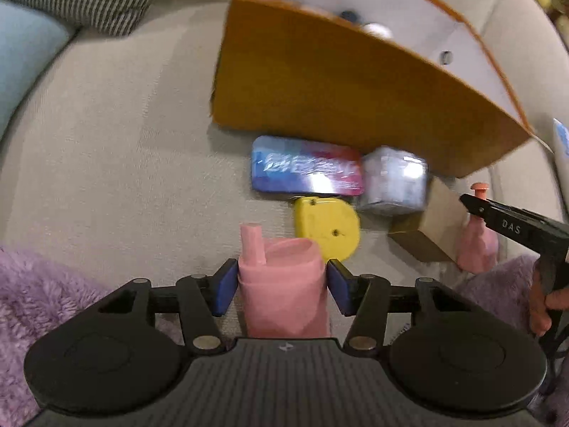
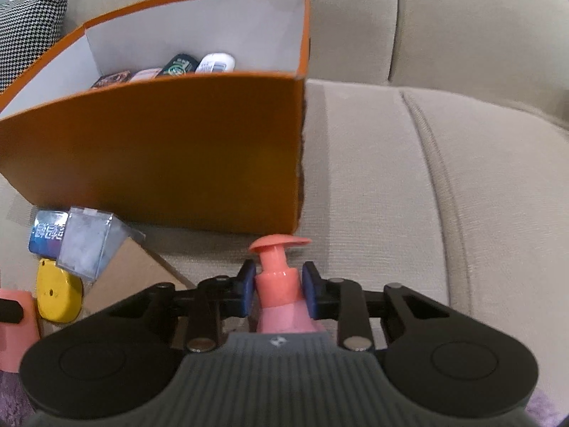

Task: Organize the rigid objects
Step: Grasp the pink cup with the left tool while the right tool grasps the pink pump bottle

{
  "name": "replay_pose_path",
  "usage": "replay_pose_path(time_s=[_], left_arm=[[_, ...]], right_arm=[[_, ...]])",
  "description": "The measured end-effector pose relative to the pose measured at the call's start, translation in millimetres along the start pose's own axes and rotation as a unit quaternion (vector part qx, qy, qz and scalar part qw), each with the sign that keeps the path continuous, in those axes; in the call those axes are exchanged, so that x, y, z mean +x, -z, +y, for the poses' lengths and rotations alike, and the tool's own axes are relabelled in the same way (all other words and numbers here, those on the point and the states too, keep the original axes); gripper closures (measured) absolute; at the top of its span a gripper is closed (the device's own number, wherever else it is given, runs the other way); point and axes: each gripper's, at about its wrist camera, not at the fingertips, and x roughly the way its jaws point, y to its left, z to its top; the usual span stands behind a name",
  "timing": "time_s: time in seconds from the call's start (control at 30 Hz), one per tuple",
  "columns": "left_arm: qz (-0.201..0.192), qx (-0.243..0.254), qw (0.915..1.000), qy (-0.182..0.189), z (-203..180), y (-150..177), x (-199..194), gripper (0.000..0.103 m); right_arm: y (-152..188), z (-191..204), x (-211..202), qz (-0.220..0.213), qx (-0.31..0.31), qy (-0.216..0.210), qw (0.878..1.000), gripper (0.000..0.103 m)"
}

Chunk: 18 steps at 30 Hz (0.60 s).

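Note:
A pink cup with a spout (image 1: 281, 284) stands on the beige sofa seat, and my left gripper (image 1: 282, 286) is shut on it, one blue pad against each side. The same cup shows at the left edge of the right wrist view (image 2: 16, 323). My right gripper (image 2: 279, 288) is shut on the neck of a pink pump bottle (image 2: 279, 284), just under its round head. That bottle (image 1: 476, 245) stands upright at the right of the left wrist view. An orange box (image 2: 160, 156) with a white inside stands behind, holding several small items (image 2: 179, 64).
In front of the box lie a blue-and-red tin (image 1: 306, 169), a clear cube case (image 1: 393, 181), a yellow flat disc-shaped object (image 1: 325, 227) and a brown cardboard box (image 1: 430, 227). Purple fluffy fabric (image 1: 42, 291) lies near me. A houndstooth cushion (image 2: 32, 25) sits at the back left.

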Motion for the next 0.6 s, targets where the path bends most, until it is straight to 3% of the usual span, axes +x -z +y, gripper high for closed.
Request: replay_pose_path(time_s=[0.37, 0.47, 0.6], left_arm=[[-0.083, 0.091, 0.9923, -0.011, -33, 24, -27, 0.042], [-0.106, 0.129, 0.9855, -0.027, -42, 36, -22, 0.042], [-0.086, 0.133, 0.9867, -0.036, -39, 48, -7, 0.042]], right_arm=[[32, 3, -65, -0.049, 0.037, -0.037, 0.997, 0.076], [41, 8, -72, -0.048, 0.027, -0.044, 0.997, 0.076], [56, 14, -65, -0.028, 0.019, -0.044, 0.998, 0.076]])
